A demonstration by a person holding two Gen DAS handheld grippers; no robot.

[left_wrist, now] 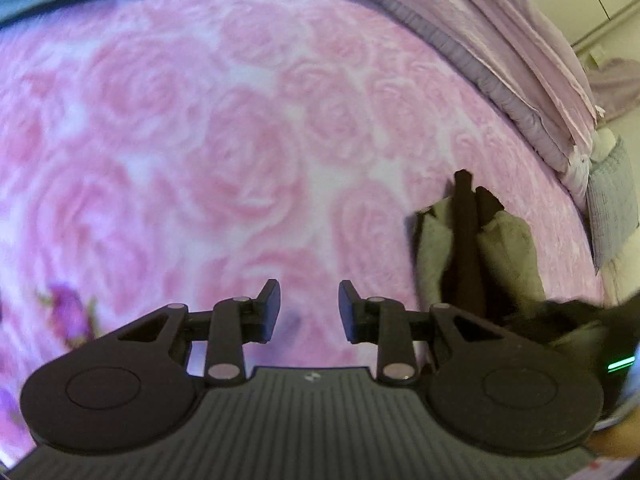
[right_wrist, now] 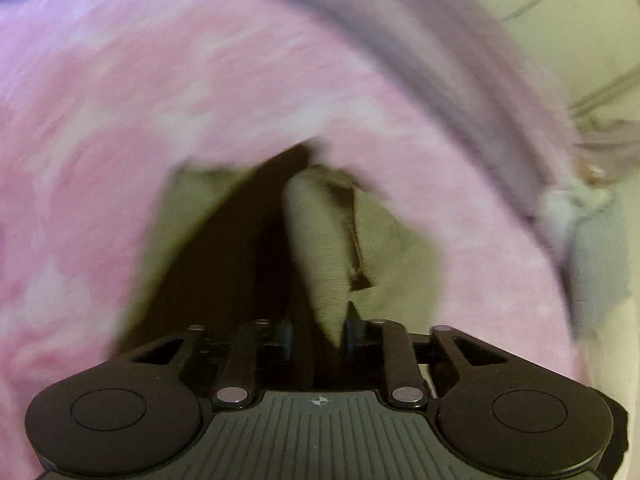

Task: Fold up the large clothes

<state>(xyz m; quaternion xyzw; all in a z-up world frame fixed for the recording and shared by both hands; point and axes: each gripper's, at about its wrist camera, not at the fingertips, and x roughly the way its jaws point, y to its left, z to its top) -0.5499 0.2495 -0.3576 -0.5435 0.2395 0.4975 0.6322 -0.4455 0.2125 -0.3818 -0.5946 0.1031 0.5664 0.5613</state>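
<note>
Right gripper (right_wrist: 316, 344) is clamped on the dark-and-tan garment (right_wrist: 324, 240) over the pink blanket (left_wrist: 200, 140), left gripper (left_wrist: 309, 312) apart w/ nothing in it, so it's mid-fold & next needs laying it flat.

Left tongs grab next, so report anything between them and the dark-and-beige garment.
Nothing visible: only bare pink rose blanket separates the left tongs from the garment to their right, whose cloth sits between the right tongs.

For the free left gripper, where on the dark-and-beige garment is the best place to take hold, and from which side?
Judging from the left wrist view, the garment hangs as a narrow strip over the pink rose blanket. The left gripper is empty, fingers apart. Probably pinch the free far tip from the garment's left side, across its thin dark middle, well clear of the right gripper clamping the near end.
</note>
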